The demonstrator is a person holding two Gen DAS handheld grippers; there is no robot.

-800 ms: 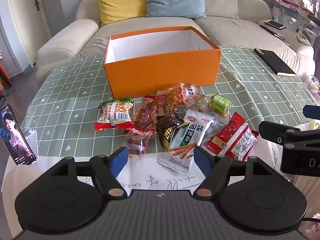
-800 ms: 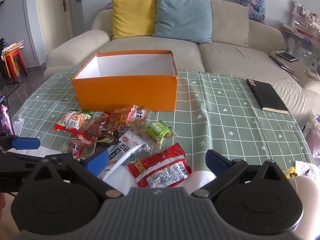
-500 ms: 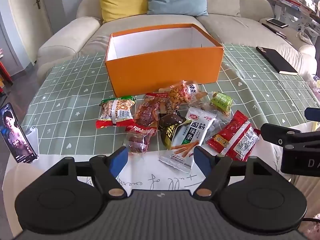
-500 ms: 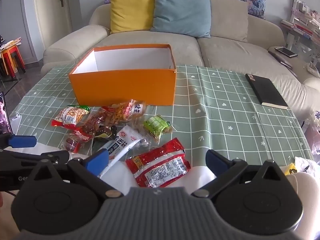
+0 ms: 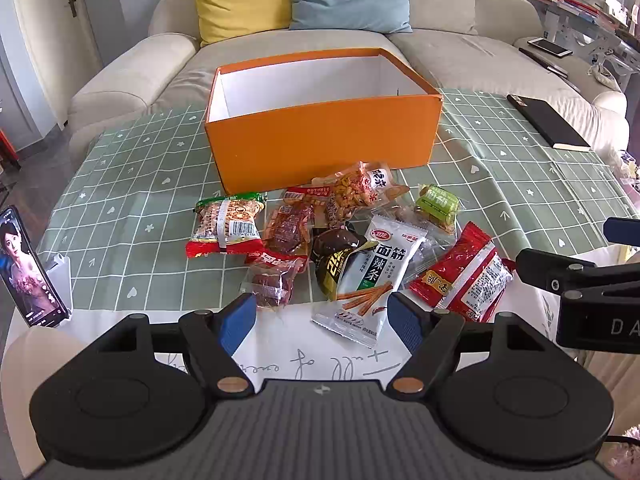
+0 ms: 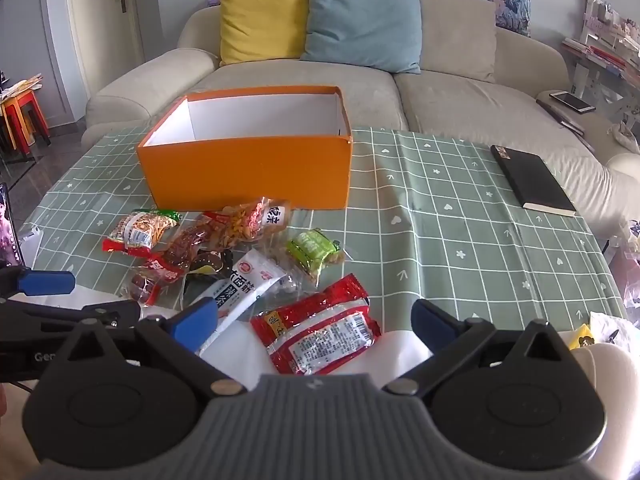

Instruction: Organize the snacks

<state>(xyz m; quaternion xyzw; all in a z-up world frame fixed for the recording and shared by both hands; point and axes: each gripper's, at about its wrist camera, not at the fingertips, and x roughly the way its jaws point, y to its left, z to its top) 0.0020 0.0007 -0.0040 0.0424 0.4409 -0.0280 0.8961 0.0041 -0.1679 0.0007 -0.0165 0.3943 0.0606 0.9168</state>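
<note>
Left claw (image 5: 322, 314): released, jaws wide, empty, poised above the white noodle-stick packet (image 5: 370, 276).
Right claw (image 6: 314, 322): released, empty, above the red packet (image 6: 320, 330).
Snacks: heaped near the bench's front edge, in front of the orange box (image 5: 320, 140).
Box: apparently empty, mid-bench.
Technique: probably take outermost packets first; pinch one flat packet across its width, avoiding neighbours.

The phone (image 6: 8, 232) is cut off by the left edge.
</note>
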